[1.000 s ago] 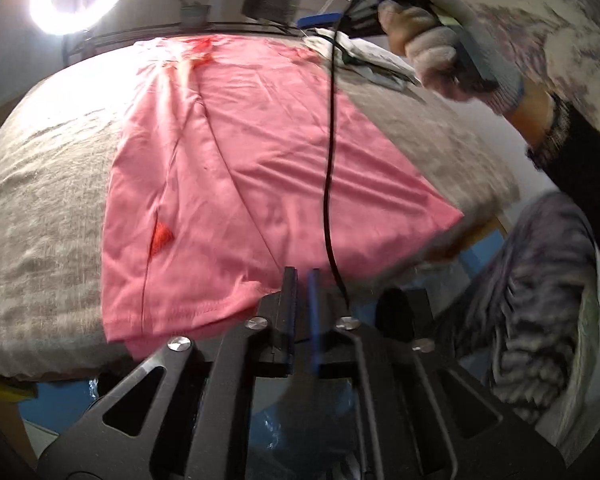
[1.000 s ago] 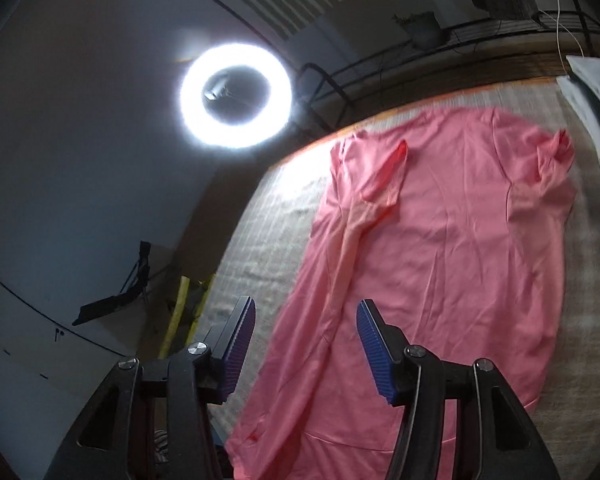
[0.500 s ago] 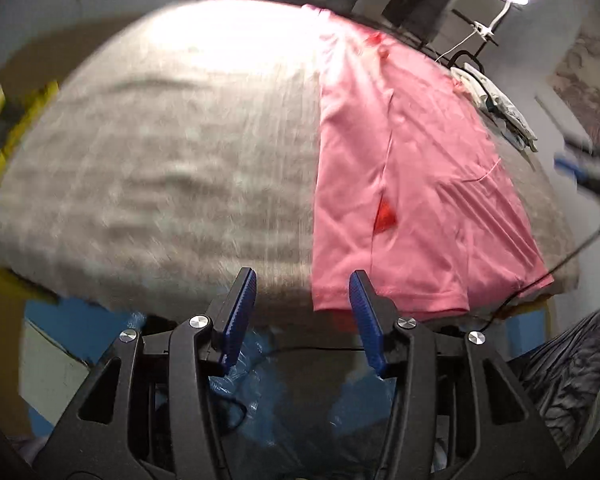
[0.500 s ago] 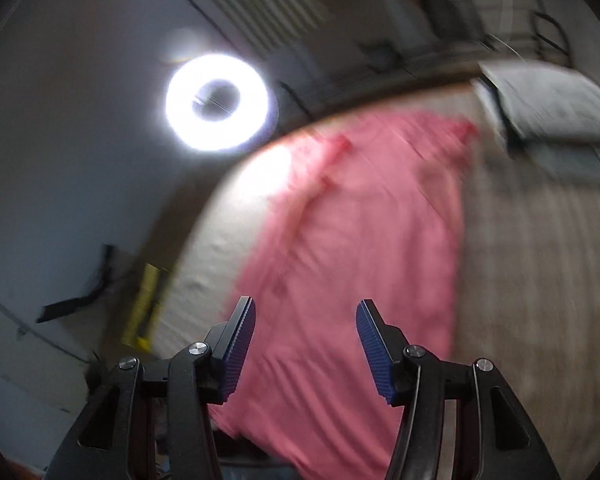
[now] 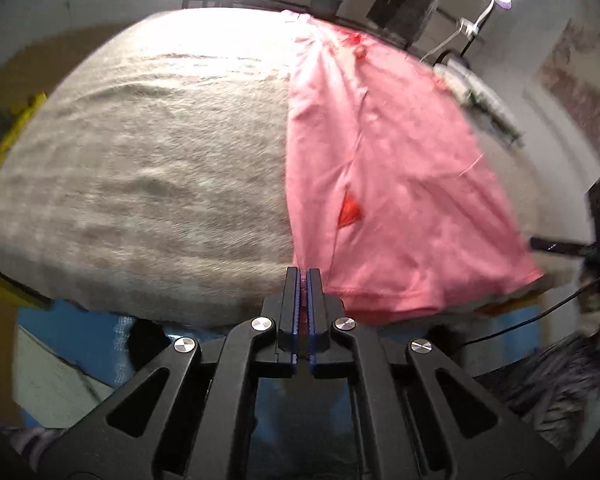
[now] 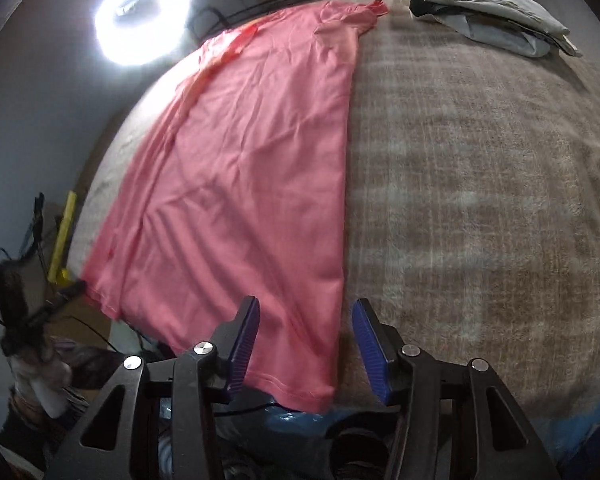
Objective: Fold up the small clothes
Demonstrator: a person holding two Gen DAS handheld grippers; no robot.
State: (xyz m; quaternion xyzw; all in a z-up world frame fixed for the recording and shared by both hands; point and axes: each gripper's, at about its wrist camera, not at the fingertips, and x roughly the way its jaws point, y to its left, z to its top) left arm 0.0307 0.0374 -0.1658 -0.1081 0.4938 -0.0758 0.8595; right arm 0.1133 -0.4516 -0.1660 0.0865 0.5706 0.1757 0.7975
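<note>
Pink shirt (image 6: 252, 168) flat on bed (image 6: 480, 200), hem at near edge. Left gripper (image 5: 302, 276) fingers together, nothing between. Right gripper (image 6: 306, 320) fingers apart, just been closing, over hem corner.

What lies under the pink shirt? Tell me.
The pink shirt lies flat on a grey-brown blanket that shows around it. What is beneath the blanket is covered.

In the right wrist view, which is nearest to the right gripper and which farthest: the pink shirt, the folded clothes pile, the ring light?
From the right gripper:
1. Pink shirt, its hem corner lies between the open jaws.
2. Folded clothes pile, far right corner of the bed.
3. Ring light, beyond the bed, upper left.
</note>
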